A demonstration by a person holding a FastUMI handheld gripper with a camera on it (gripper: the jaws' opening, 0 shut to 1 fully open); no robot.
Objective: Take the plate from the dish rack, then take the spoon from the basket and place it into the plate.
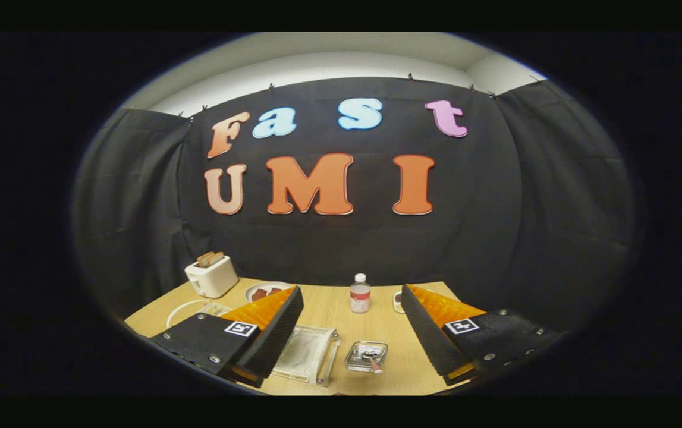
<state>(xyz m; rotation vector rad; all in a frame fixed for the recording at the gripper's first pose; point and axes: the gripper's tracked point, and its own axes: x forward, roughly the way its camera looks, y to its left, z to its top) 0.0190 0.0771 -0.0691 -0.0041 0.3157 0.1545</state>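
My gripper [351, 291] is open, held above the wooden table [329, 309] with nothing between its fingers. Below and between the fingers lies a clear rack-like tray [307, 354] with something pale in it; I cannot tell whether that is the plate. To its right stands a small clear basket [366, 356] holding a spoon [371, 359]. A white ring-shaped plate [186, 309] lies by the left finger [269, 324], partly hidden by it.
A white toaster [211, 276] with bread stands at the table's far left. Beside it is a plate with brown food [264, 291]. A small bottle [360, 293] stands at the far middle. Another dish [398, 300] peeks from behind the right finger.
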